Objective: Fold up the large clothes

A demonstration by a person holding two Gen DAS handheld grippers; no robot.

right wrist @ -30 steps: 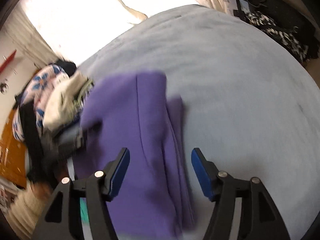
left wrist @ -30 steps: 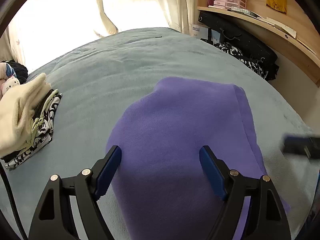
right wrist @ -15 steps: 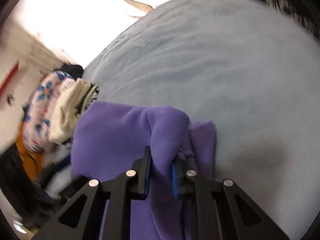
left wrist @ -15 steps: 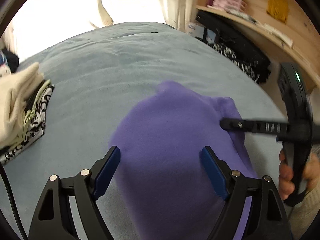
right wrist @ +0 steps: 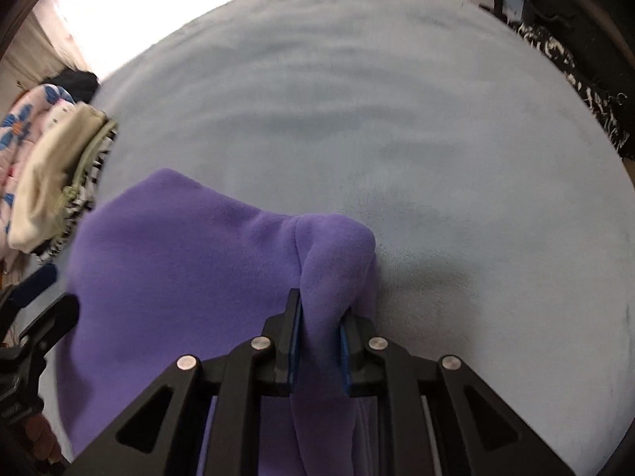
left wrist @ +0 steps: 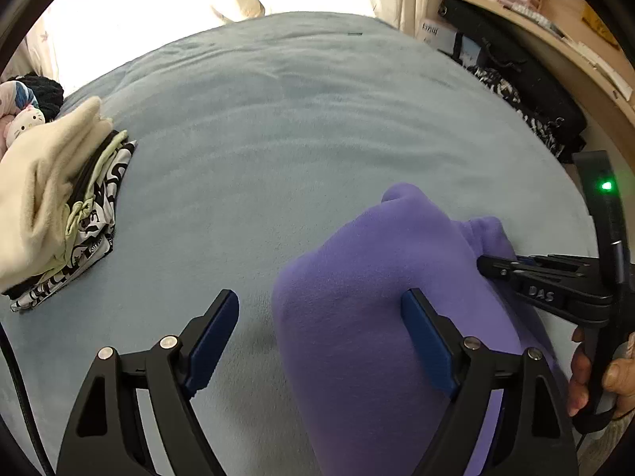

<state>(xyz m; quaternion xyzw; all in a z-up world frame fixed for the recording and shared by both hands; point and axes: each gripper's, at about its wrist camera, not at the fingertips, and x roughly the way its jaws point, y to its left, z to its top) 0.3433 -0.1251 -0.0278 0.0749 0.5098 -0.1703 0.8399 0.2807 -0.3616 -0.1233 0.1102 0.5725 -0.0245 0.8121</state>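
Basically, left to right:
Stack at far left: cream and black-and-white folded clothes [left wrist: 59,206] sat piled at the left edge of the bed [left wrist: 317,127], well apart from the work.
Left gripper [left wrist: 321,325]: fingers stood wide apart, nothing pinched. Its right pad [left wrist: 426,341] lay over the purple cloth, its left pad over bare bedding. Jaws had just been opening a little further, with only the garment's left edge between them.
Garment: purple fleece [left wrist: 377,297] lay bunched on the near right part of the bed, humped, not flat; in the right wrist view the purple fleece [right wrist: 178,277] spread left of the pinch.
Right gripper [right wrist: 319,341]: fingers nearly together, clamped on a thick fold of the fleece near its right edge. Jaws had just eased apart slightly, the cloth staying pressed between the pads. Left wrist view showed the right gripper [left wrist: 512,267] biting the garment's right side, with a person's hand [left wrist: 595,377] on the handle.
Handling, judged: soft, limp, light fleece; bulky when doubled, likely to sag and drag on the fuzzy bedding. Not slippery, not fragile.
Where to grab, judged: the left edge or corner opposite the right pinch, taking a small pleat, not the thick hump.
Far right: wooden shelf [left wrist: 555,27] and a dark bag [left wrist: 528,75] beside the bed, not involved.
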